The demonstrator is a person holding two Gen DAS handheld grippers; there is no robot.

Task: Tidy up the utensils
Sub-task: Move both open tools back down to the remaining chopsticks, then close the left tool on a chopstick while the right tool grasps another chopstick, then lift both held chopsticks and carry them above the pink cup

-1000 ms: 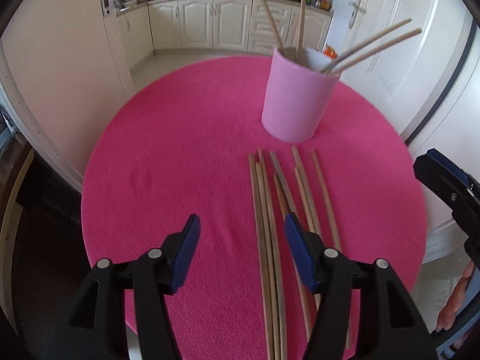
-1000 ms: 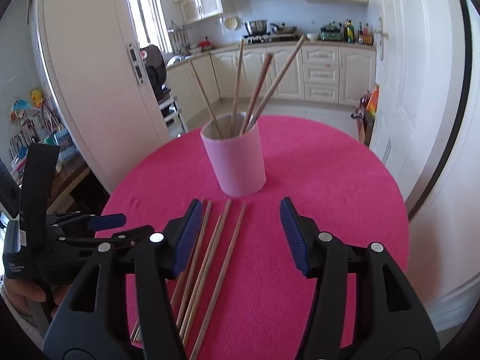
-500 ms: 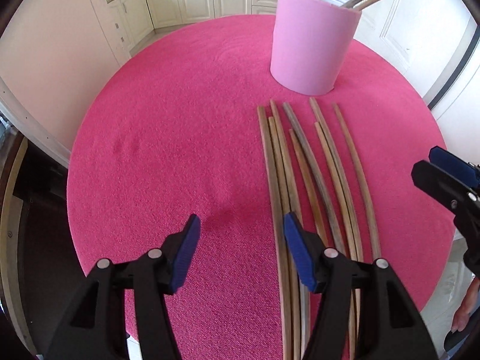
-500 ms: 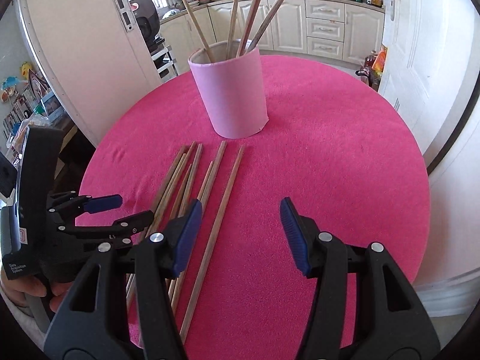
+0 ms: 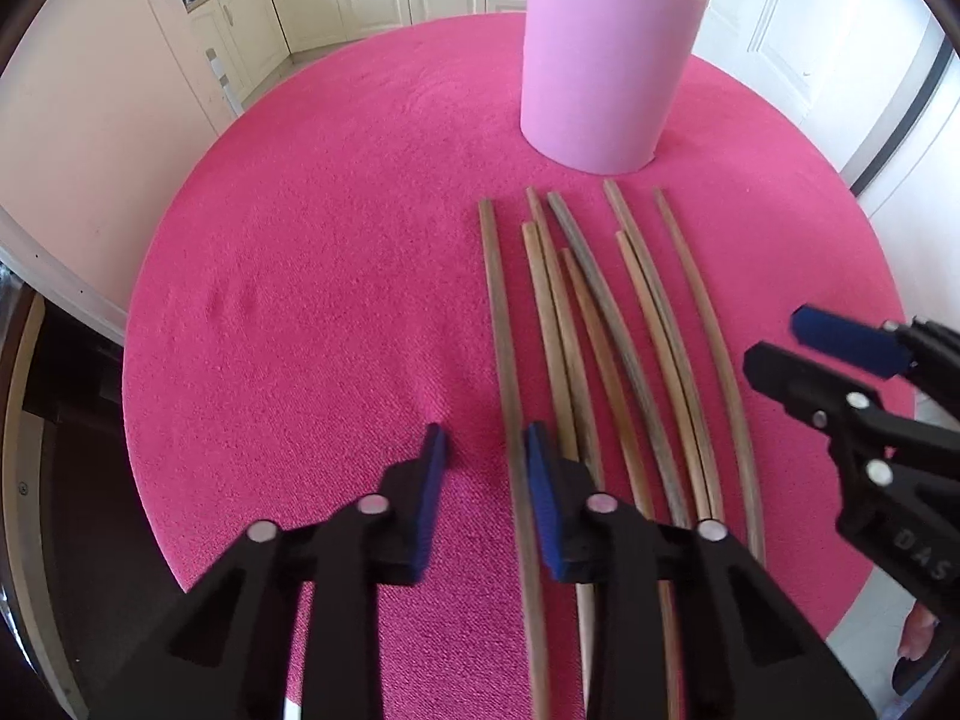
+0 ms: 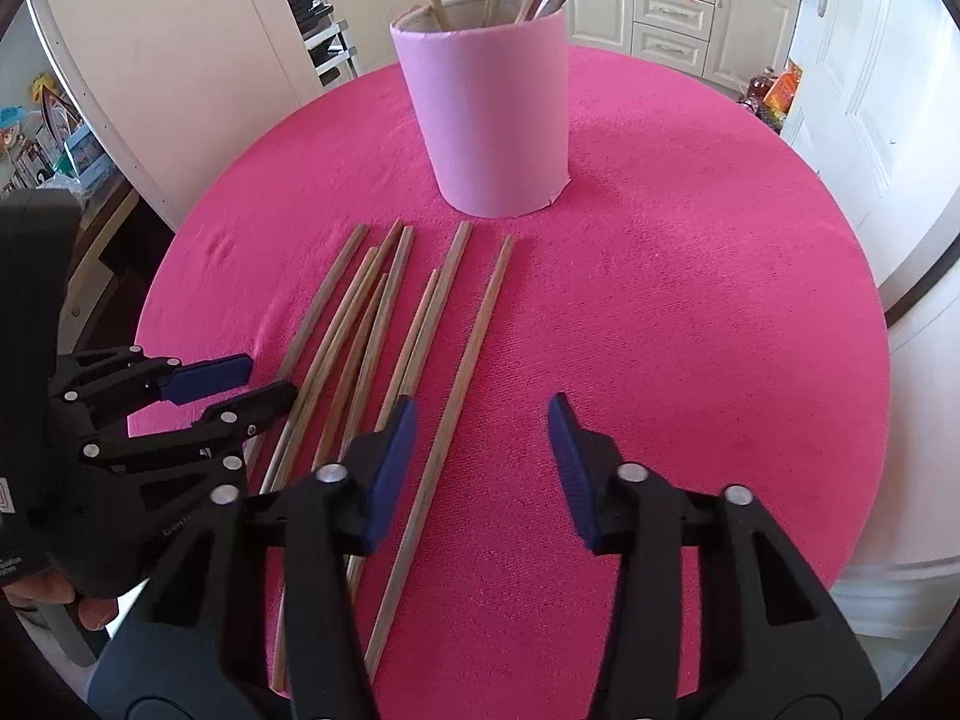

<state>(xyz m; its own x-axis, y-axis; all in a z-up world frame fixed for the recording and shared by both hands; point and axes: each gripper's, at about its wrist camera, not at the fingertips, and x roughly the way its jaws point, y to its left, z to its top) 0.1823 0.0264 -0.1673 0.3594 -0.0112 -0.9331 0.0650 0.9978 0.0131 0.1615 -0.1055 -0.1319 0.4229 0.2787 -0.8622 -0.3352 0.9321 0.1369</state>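
While both claws narrow, left claw [image 5: 485, 456] astride one chopstick [image 5: 501, 324], ungripped, right claw [image 6: 480, 420] empty, slender brown sticks.

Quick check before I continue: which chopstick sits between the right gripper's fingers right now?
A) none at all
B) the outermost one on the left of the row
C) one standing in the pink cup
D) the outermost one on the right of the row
D: in the right wrist view the right gripper straddles the rightmost chopstick lying on the pink table, its pads not yet touching it.
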